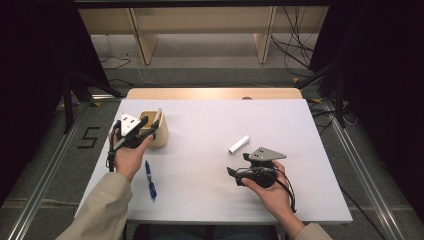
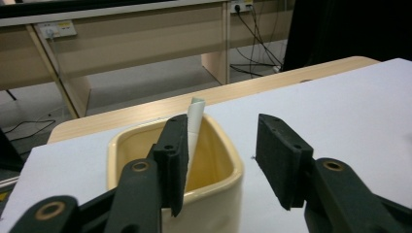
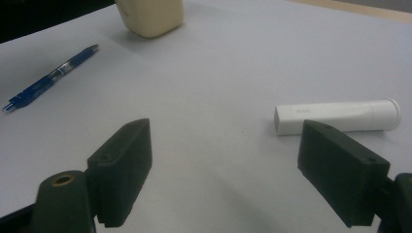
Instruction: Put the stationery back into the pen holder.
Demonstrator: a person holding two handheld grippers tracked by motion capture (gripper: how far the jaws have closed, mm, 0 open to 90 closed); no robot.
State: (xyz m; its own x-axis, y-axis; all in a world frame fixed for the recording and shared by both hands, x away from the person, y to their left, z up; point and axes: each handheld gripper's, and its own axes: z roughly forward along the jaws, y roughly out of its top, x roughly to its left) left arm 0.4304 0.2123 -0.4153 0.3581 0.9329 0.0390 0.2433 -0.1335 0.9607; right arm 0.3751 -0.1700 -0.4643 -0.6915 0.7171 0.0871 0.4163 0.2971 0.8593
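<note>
- The cup (image 1: 159, 131), cream-coloured and squarish, stands on the left part of the white tabletop (image 1: 210, 125). 1 pale tube-like stick (image 2: 195, 127) leans upright inside it, its top above the rim.
- The left claw (image 2: 221, 162) hangs at the cup with its jaws apart: 1 jaw is inside the rim, just beside the stick, and the other is outside the near wall. It grips nothing; whether the inner jaw touches the stick cannot be told.
- A white tube (image 3: 337, 116) lies flat on the right half of the tabletop, well apart from the cup. In the high view it sits at (image 1: 239, 144), just beyond the right claw.
- The right claw (image 3: 228, 170) is released too, jaws wide, resting low in the person's hand. It points across the tabletop with the white tube just ahead of its right jaw, not between the 2.
- A blue pen (image 1: 150, 180) lies loose near the front edge, beside the left forearm and closer to the cup than the white tube is.
- My reading: the work is gathering the loose items into the cup. 1 seems already in, and the step in hand looks like the left claw letting go at the cup.
- The next move likely calls for lifting the left claw straight up without tipping the stick. Then either claw must line up across the white tube or the blue pen, both lying flat, and close low.
</note>
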